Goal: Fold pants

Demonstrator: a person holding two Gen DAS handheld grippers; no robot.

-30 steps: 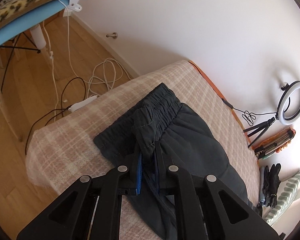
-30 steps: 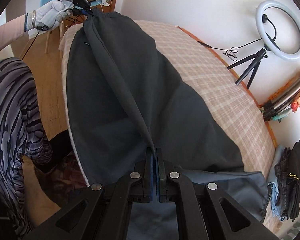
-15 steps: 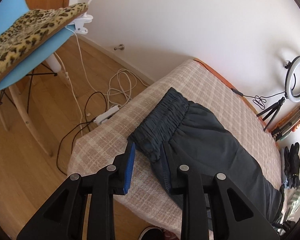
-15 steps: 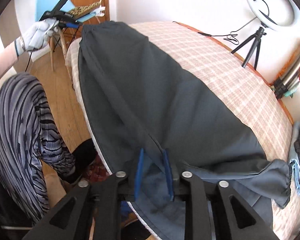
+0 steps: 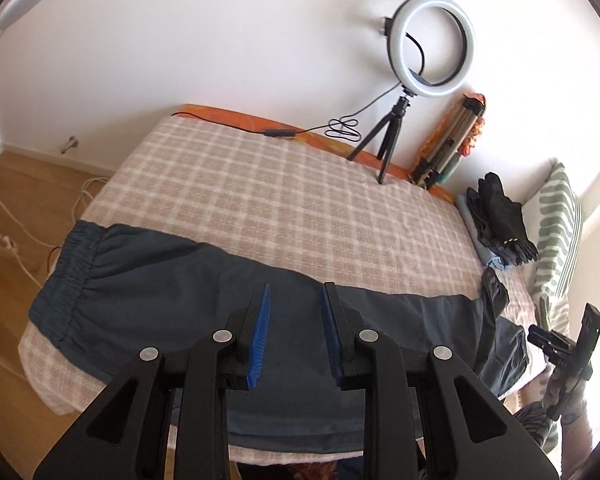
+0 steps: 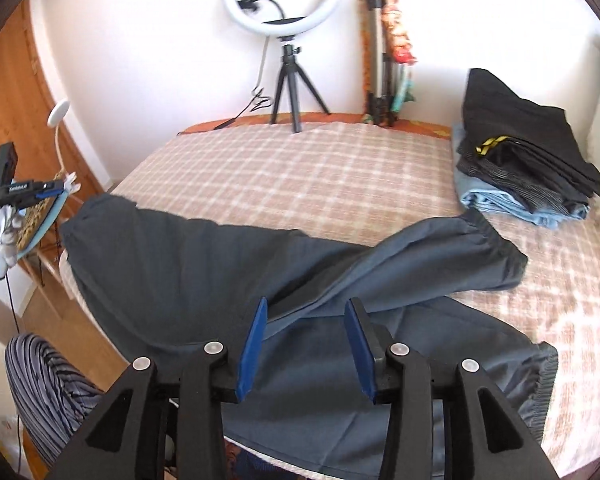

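Observation:
Dark grey pants (image 5: 188,288) lie along the near edge of the checked bed (image 5: 284,200), waistband at the left. In the right wrist view the pants (image 6: 172,276) show one leg lying over the other, its elastic cuff (image 6: 496,248) at the right. My left gripper (image 5: 294,300) is open and empty above the middle of the pants. My right gripper (image 6: 306,316) is open and empty above the legs. The right gripper also shows in the left wrist view (image 5: 568,344), the left gripper in the right wrist view (image 6: 24,192).
A ring light on a tripod (image 6: 286,60) stands at the bed's far edge by the wall. A pile of folded clothes (image 6: 520,168) lies at the far right beside a striped pillow (image 5: 556,232). Cables (image 5: 4,232) lie on the wooden floor at the left.
Both grippers let go of the pants, opened and pulled back. The pants now lie flat along the bed's near edge.

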